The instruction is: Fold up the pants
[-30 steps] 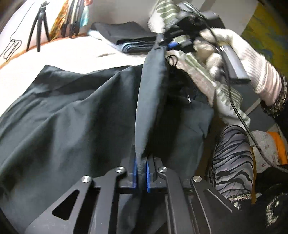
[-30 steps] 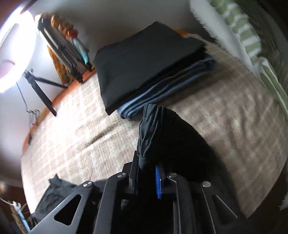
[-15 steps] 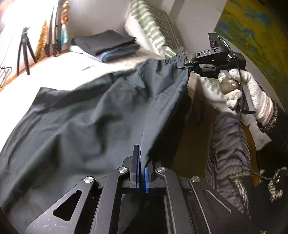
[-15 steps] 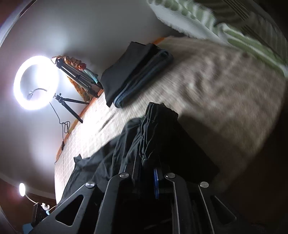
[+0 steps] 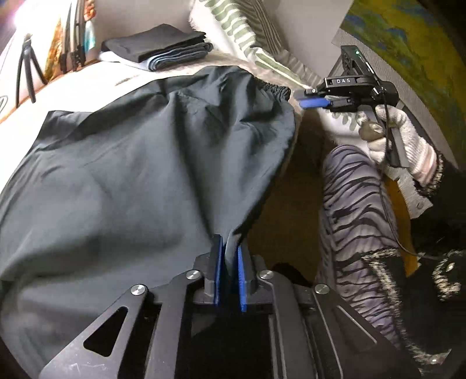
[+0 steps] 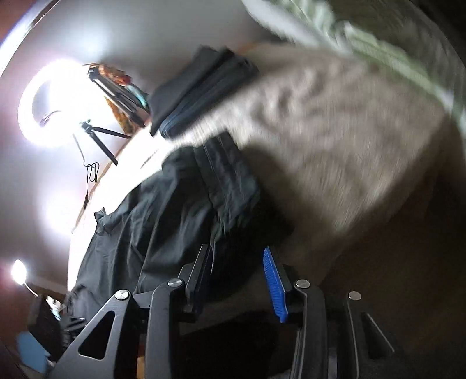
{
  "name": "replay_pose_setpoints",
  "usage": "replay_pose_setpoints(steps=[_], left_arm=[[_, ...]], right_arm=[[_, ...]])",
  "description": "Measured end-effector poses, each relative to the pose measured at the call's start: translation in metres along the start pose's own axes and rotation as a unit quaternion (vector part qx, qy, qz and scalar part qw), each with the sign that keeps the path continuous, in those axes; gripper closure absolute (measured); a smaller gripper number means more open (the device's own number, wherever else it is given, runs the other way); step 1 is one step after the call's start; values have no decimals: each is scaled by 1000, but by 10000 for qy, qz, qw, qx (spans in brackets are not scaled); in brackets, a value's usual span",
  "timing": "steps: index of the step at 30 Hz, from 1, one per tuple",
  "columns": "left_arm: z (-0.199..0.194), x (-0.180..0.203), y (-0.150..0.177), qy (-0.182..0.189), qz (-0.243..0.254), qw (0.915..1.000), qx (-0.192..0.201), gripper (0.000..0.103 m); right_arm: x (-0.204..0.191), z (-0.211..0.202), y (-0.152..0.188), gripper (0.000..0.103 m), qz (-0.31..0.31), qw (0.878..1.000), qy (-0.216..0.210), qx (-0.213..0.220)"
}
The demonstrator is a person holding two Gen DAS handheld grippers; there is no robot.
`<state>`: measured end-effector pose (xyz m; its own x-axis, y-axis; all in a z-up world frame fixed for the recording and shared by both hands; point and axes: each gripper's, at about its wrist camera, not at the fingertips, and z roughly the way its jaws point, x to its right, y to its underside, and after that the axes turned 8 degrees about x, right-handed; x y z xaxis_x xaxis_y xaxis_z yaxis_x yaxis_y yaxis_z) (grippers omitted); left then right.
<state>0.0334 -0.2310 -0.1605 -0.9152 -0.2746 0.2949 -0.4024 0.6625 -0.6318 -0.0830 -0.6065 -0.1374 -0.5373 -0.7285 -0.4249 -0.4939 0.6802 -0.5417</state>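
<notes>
Pants (image 5: 151, 163) of dark grey, creased fabric lie spread on the beige bedspread (image 6: 335, 140), long axis running from the near left to the elastic waistband at the far right. Left gripper (image 5: 230, 262) is opening, a fabric fold between its blue pads. Right gripper (image 6: 238, 280) is opening, pads clear of the cloth, beside the waistband.

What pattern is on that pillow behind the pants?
Green and white stripes on the pillow; the left wrist view shows it best.

Black tongs (image 5: 230, 271), blue pads; white knit glove (image 5: 404, 145), zebra-striped leggings (image 5: 355, 210).
</notes>
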Motion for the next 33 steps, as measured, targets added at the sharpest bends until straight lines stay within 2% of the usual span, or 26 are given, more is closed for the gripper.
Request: replay_pose_setpoints(steps=[2,5,7,8,9,10,14,19,20,21,22,25,26,27,30,32,33], left_arm=[[-10,1,0,-26,-133,9999,51,91],[-35,1,-2,30,-377,9986,376,91],[-52,-4,-2,-147,-519,9964,659,85],[-55,-8,-2,-280,-535,9956,718,78],[-59,-13,0,-558,-563,9939,770,78],[-62,-20,3,-730,-659,9921,781,78],[-64,-47,14,-992,-1163,9850,802,78],[-58,-63,26,-1293,-1324,9807,623,78],[-59,-65,28,-1334,-1357,9798,619,78],[-57,-66,29,-1372,-1389,9788,613,78],[-56,-68,30,-1399,-1423,9780,603,78],[-56,-73,31,-1491,-1442,9764,599,78],[-57,-74,31,-1530,-1441,9757,624,78],[-59,-75,30,-1544,-1445,9751,664,78],[-64,-77,29,-1547,-1458,9740,778,78],[-64,-78,31,-1585,-1419,9744,734,78],[-66,-78,33,-1658,-1380,9739,701,78]], right_arm=[[-4,-6,-15,57,-185,9997,0,161],[-8,-1,-46,27,-448,9983,-231,282],[-16,19,-67,25,-888,9954,-254,268],[-19,30,-76,25,-1068,9937,-239,230],[-15,43,-87,23,-1186,9924,-318,115],[-13,57,-95,23,-1206,9919,-386,-8],[2,110,-115,23,-1025,9921,-569,-443],[12,138,-109,23,-857,9879,-1021,-788],[13,137,-107,31,-862,9878,-1100,-693],[13,135,-104,48,-868,9859,-1252,-686],[14,135,-101,49,-797,9834,-1440,-769],[6,121,-94,75,-912,9853,-1340,-535],[4,114,-94,86,-921,9856,-1350,-437],[1,103,-94,91,-928,9860,-1359,-274],[-15,71,-98,93,-1254,9861,-1079,181],[-25,58,-99,93,-1753,9827,-343,481],[-27,60,-98,91,-1936,9802,-52,402]])
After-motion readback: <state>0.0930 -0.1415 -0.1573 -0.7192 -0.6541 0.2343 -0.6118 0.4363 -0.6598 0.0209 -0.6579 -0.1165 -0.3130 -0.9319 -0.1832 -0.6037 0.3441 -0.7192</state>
